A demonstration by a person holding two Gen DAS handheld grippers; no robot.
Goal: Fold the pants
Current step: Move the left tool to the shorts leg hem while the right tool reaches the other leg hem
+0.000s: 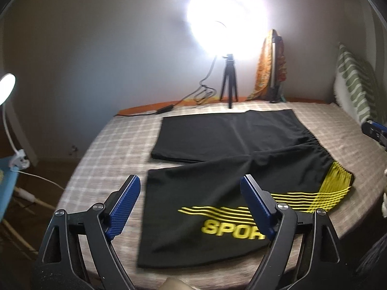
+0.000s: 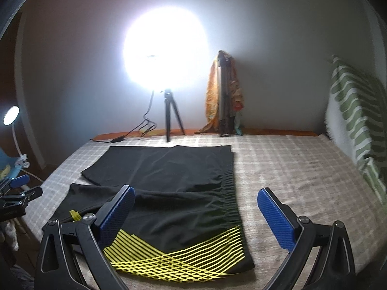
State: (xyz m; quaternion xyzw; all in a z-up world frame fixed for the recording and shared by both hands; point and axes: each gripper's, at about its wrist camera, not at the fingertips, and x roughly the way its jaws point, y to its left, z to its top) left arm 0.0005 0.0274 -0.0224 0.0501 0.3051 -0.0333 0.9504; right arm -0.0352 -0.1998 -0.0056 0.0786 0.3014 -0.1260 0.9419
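Black shorts [image 1: 217,149] with yellow stripes and yellow lettering lie spread flat on a checked bed cover [image 1: 116,145], both legs side by side. My left gripper [image 1: 191,191] hovers open above the near leg's hem end, blue pads apart with nothing pressed between them. In the right wrist view the same shorts [image 2: 169,181] show their elastic waistband toward the right. My right gripper [image 2: 196,200] is open above the waistband corner with the yellow stripes, touching nothing. The right gripper's tip [image 1: 375,130] shows at the right edge of the left wrist view.
A bright ring light on a small tripod [image 1: 228,79] stands at the bed's far edge with its cable. An orange cloth hangs over a second stand [image 1: 273,67]. A green striped pillow [image 2: 355,120] leans at the right. A desk lamp [image 1: 7,89] sits left, beyond the bed's edge.
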